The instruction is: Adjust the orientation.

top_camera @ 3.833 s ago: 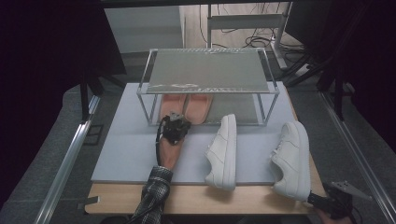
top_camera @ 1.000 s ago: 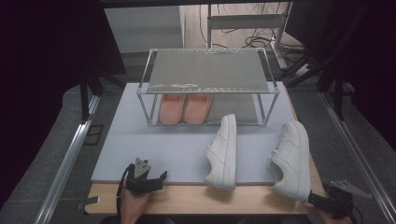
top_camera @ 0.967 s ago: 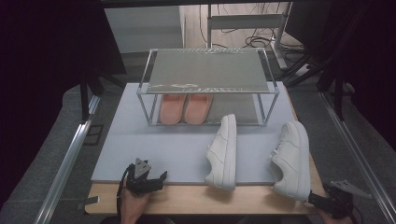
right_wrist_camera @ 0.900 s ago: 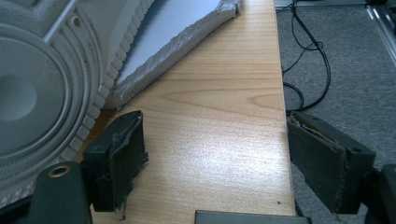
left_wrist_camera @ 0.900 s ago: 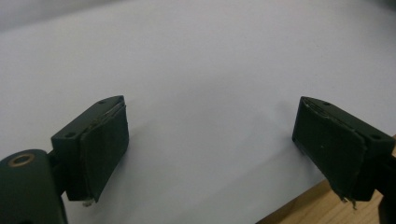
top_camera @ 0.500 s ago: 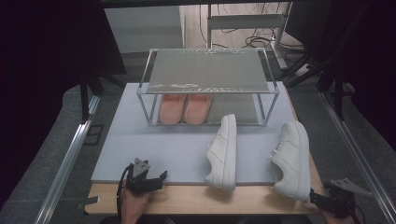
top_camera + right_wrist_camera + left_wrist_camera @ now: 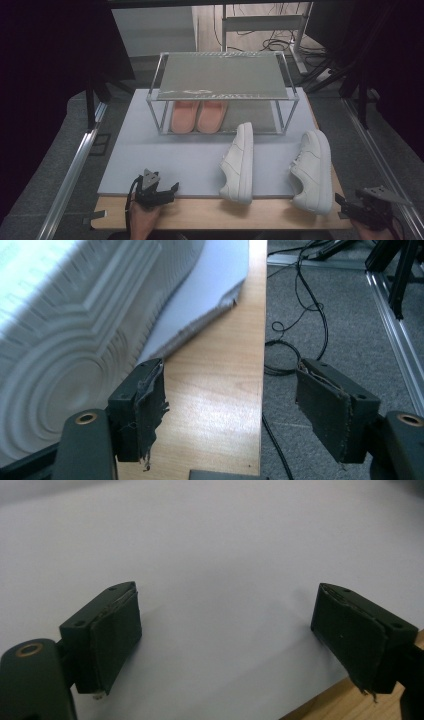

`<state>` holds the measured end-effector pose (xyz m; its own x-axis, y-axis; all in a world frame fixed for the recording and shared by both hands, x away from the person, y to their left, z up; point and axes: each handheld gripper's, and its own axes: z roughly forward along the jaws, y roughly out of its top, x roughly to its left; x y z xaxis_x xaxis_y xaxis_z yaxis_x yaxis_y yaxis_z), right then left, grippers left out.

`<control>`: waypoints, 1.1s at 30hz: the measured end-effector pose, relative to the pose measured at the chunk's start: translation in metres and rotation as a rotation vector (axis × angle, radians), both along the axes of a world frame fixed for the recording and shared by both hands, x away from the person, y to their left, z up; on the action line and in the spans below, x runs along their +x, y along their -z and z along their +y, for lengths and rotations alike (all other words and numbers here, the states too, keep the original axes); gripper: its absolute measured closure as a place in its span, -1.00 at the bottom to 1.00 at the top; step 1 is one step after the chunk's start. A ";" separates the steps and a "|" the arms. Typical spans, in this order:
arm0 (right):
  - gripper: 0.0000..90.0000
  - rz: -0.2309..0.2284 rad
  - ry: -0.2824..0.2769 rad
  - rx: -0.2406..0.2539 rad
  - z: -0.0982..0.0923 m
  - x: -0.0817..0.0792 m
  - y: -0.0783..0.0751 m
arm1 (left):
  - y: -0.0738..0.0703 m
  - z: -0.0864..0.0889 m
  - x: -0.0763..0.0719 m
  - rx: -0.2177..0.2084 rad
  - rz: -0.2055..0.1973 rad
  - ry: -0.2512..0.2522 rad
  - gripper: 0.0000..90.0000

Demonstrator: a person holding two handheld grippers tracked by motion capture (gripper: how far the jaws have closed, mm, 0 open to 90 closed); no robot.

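Resting at the near left edge of the grey mat (image 7: 200, 160), the left gripper (image 7: 159, 189) has its jaws spread wide with nothing between them, only bare mat in the left gripper view. It sits where it sat a second ago. Nearly four seconds back it reached up by the peach slippers (image 7: 197, 116) under the wire rack (image 7: 222, 75). The right gripper (image 7: 345, 207), at the near right corner, has risen slightly and its jaws have just been closing, yet they stand apart and empty. The right white sneaker (image 7: 312, 170) lies just left of it, its ribbed sole (image 7: 60, 340) beside the left pad. The other white sneaker (image 7: 239, 162) lies between the two grippers.
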<state>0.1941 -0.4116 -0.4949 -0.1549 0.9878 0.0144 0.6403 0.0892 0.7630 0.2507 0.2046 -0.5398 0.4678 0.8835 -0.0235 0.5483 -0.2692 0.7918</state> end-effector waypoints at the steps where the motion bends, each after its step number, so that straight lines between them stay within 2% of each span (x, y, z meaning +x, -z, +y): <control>1: -0.37 -0.002 -0.002 0.001 0.000 0.000 -0.003 | 0.000 0.000 0.000 0.000 0.000 0.000 -0.72; 10: -0.29 -0.017 -0.010 -0.010 -0.003 0.001 -0.034 | 0.000 0.000 0.000 0.000 0.000 0.000 -0.72; 16: -0.20 -0.016 -0.038 -0.009 0.001 0.004 -0.056 | 0.000 0.000 0.000 -0.001 0.000 -0.001 -0.72; 26: -0.15 -0.005 -0.144 0.029 0.024 0.016 -0.085 | 0.000 0.000 0.000 0.000 0.000 -0.002 -0.72; 33: -0.15 0.016 -0.237 0.057 0.047 0.028 -0.093 | 0.000 0.000 0.000 0.000 0.000 -0.003 -0.72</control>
